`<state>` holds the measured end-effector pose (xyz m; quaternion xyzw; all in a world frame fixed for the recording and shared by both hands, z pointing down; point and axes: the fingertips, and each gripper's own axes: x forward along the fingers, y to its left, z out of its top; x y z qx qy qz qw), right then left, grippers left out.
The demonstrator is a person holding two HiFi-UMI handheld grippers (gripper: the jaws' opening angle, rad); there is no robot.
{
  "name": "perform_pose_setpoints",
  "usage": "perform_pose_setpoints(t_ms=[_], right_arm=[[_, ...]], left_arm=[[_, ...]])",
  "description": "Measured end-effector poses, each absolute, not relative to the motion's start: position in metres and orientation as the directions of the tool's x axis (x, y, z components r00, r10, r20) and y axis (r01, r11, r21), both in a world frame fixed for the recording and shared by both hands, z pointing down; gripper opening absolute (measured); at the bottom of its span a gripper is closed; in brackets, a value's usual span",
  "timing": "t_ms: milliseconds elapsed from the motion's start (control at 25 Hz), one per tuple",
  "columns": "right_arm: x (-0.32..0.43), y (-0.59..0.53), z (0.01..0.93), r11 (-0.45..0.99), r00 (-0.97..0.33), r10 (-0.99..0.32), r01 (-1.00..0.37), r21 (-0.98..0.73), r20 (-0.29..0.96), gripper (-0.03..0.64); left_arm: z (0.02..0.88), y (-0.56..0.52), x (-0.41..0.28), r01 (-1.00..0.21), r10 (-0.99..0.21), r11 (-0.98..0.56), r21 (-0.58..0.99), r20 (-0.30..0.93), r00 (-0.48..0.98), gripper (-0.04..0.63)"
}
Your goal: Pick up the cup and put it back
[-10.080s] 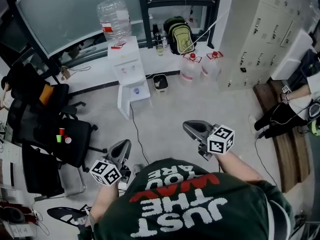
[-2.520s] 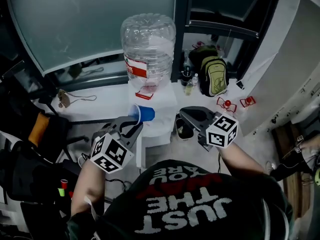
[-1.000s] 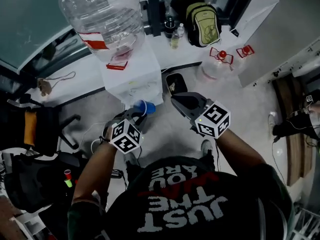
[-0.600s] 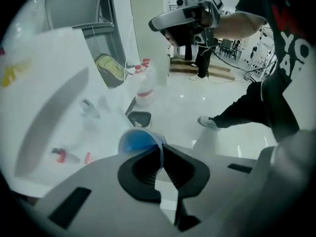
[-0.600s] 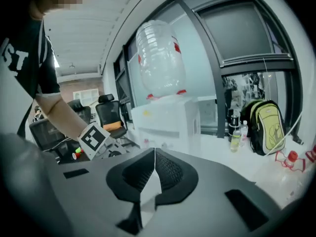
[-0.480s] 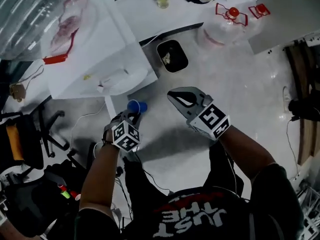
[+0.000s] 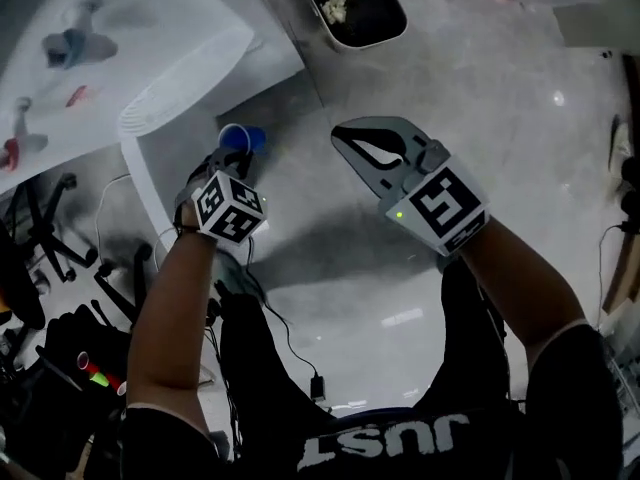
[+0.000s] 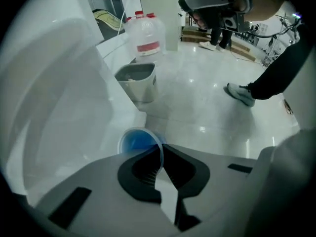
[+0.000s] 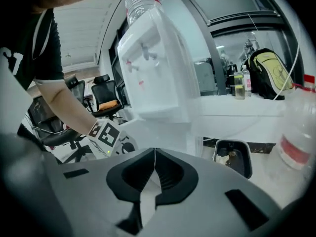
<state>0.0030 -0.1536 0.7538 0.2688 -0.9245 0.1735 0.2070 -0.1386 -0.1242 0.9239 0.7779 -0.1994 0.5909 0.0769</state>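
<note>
Cup (image 8: 134, 142): blue, carried in the air and tipped so its mouth faces back along the fingers. It hangs just beside the dispenser's (image 7: 150, 58) white side and rests on nothing.
Left gripper (image 8: 162, 151): fingers closed narrow, pinching the cup's wall at the rim.
Right gripper (image 9: 154, 153): fingers pressed together with nothing between them, held beside the left gripper and apart from it.
Change: over the last second both grippers have dropped from the dispenser's top down to near its base. The big bottle has left the head view, the taps now fill its upper left, and the floor (image 7: 470, 98) and bin (image 7: 355, 8) look much closer. The grip on the cup is unchanged.
Meaning: pick-up is done and the return is under way. The cup is probably headed for a low spot on the dispenser.
Remaining: set the cup down upright, then open the left fingers.
Risk: a thin rim pinch and a fast descent, so the cup could twist.
</note>
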Motion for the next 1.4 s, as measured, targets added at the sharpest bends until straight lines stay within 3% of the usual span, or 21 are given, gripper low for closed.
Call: perform_pose_setpoints(t_ms=[440, 800, 1400], right_arm=[[-0.032, -0.146, 0.873, 0.82, -0.801, -0.395, -0.528, -0.221, 0.449, 0.034], [-0.032, -0.13, 0.894, 0.818, -0.806, -0.363, -0.516, -0.255, 0.468, 0.034], [-0.02, -0.141, 0.899, 0.812, -0.805, -0.358, -0.519, -0.268, 0.473, 0.034]], left_arm=[[1.039, -0.19, -0.136, -0.47, -0.305, -0.854, -0.223, 0.946, 0.106, 0.018], [1.069, -0.255, -0.17, -0.275, -0.409, -0.869, -0.412, 0.91, -0.07, 0.018], [1.084, -0.322, -0.175, -0.143, -0.461, -0.866, -0.479, 0.876, -0.144, 0.02]])
